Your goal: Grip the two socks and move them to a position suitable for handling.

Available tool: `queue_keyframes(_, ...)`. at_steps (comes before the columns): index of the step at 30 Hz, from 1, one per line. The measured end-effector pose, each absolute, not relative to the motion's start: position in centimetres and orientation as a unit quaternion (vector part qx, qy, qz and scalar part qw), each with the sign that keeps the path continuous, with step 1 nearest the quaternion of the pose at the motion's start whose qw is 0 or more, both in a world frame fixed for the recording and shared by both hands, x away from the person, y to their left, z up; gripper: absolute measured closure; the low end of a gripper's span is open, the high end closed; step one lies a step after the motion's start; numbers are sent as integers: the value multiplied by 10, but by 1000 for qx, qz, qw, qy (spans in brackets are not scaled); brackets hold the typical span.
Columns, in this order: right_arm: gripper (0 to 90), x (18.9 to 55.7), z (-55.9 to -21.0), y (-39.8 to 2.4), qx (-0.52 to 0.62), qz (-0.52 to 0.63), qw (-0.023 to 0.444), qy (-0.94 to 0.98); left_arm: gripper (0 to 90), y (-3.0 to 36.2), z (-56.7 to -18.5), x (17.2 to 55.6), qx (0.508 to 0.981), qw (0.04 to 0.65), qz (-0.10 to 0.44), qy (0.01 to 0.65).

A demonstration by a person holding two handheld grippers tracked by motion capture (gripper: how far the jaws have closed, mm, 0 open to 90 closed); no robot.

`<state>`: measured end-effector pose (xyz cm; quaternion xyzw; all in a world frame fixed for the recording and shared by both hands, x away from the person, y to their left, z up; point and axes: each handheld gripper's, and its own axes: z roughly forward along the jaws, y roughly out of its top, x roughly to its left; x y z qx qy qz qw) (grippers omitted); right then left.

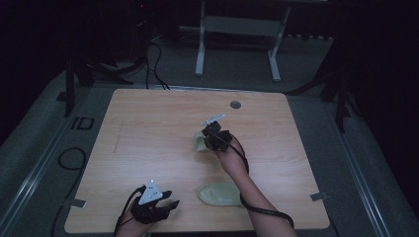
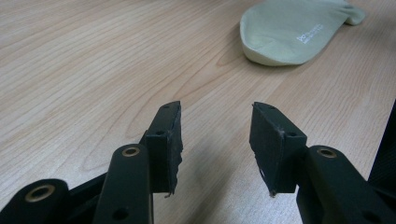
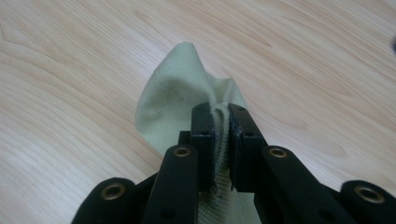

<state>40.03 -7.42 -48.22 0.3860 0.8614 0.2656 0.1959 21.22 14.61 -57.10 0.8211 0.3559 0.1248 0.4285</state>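
Right gripper [image 3: 222, 140] jaws pinch one pale sock [image 3: 177, 98]; left gripper [image 2: 215, 140] half-open, apparently empty, near second sock [image 2: 292, 30]

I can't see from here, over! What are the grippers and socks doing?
Right gripper shut on pale green cotton sock. Left gripper open, empty. Second pale green sock flat on wooden table. Nothing in the way.

table [image 2: 93, 70]: pale wood-grain laminate, smooth, showing slight sheen | socks: pale green knit cloth, matt; one [image 3: 177, 93] is showing ribbed cuff, other [image 2: 289, 32] w/ printed lettering | gripper [image 3: 219, 140] arms: black matt plastic, brass-look rivets, rough pads
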Motion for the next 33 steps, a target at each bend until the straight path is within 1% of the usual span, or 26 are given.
queue_keyframes(5, 822, 391, -479, -101, 402, 266, 205, 852, 533, 144, -572, 212, 821, 429, 122, 357)
queue_keyframes(12, 822, 375, -497, -131, 425, 275, 189, 842, 533, 141, -571, 211, 822, 428, 125, 353)
queue_keyframes(16, 822, 367, -515, -132, 424, 275, 176, 845, 533, 141, -572, 212, 823, 426, 124, 356)
queue_keyframes(21, 820, 369, -534, -127, 434, 267, 168, 844, 533, 140, -572, 212, 823, 426, 123, 354)
queue_keyframes(23, 806, 371, -542, -126, 435, 260, 162, 847, 533, 140, -572, 212, 823, 425, 123, 355)
queue_keyframes(25, 744, 371, -548, -125, 430, 254, 162, 851, 533, 140, -574, 213, 822, 426, 121, 358)
queue_keyframes(27, 628, 369, -548, -123, 425, 254, 160, 854, 532, 140, -574, 214, 821, 427, 118, 361)
queue_keyframes(28, 628, 369, -548, -123, 425, 254, 160, 854, 532, 140, -574, 214, 821, 427, 118, 361)
queue_keyframes(30, 551, 366, -550, -117, 415, 251, 171, 858, 524, 139, -573, 217, 821, 424, 123, 361)
queue_keyframes(33, 485, 366, -551, -117, 426, 261, 165, 850, 509, 136, -571, 222, 820, 426, 125, 362)
